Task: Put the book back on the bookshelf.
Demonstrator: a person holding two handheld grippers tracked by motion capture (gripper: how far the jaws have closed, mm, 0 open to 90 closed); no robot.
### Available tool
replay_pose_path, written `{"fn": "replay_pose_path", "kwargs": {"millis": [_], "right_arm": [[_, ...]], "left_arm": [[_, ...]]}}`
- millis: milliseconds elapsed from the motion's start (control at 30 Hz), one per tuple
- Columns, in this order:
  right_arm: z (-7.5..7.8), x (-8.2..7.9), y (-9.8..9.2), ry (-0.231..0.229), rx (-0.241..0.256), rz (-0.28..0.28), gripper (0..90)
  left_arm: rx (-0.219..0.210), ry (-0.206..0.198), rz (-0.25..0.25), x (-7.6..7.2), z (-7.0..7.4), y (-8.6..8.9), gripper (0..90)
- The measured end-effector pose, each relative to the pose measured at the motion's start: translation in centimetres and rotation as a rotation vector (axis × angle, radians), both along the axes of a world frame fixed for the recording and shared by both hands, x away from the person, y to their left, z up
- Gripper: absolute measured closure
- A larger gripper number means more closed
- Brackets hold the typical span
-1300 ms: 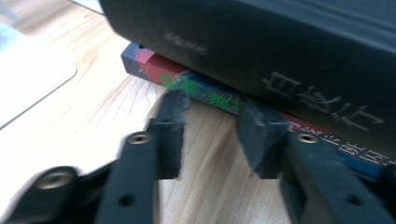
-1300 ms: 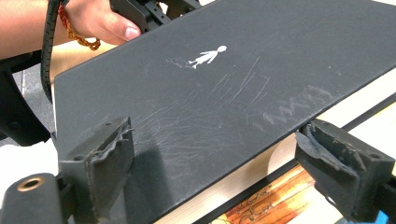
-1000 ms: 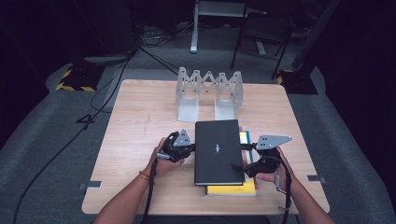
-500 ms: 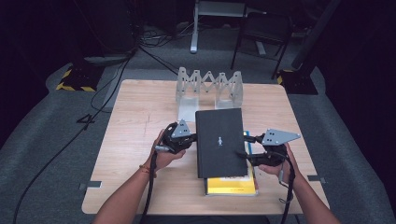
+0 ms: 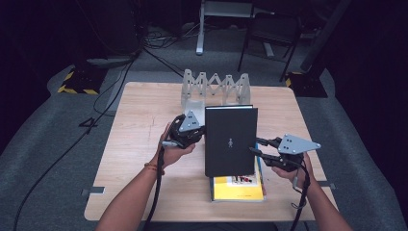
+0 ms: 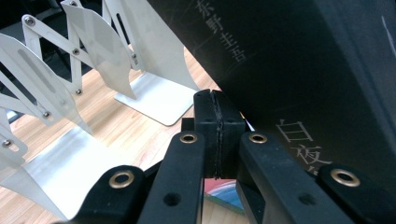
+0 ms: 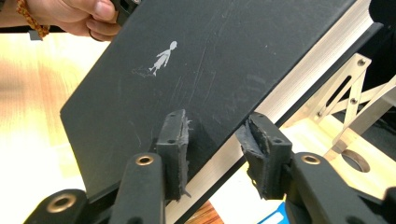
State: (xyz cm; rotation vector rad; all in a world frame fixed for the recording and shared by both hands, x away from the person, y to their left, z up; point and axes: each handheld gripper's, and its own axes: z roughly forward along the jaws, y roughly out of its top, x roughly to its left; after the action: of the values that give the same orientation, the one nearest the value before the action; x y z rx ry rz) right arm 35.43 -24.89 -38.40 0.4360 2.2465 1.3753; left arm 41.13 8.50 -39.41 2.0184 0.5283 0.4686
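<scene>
- Since half a second ago, the black book stands more upright above the yellow book on the table.
- Left gripper touches its spine edge, jaws pressed together.
- Right gripper has jaws apart around the page edge.
</scene>
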Motion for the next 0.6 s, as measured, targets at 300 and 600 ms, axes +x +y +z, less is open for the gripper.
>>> {"fn": "replay_pose_path", "kwargs": {"millis": [300,600], "right_arm": [[-0.3,-2.2,-0.9,-0.032,0.028,0.033,71.9],[-0.3,-3.2,-1.2,-0.048,0.044,0.061,74.6]], "left_arm": [[-0.017,-0.027,-0.032,-2.0,1.2,1.0,82.9],[-0.035,-0.019,-0.041,-2.2,0.8,1.5,72.8]]}}
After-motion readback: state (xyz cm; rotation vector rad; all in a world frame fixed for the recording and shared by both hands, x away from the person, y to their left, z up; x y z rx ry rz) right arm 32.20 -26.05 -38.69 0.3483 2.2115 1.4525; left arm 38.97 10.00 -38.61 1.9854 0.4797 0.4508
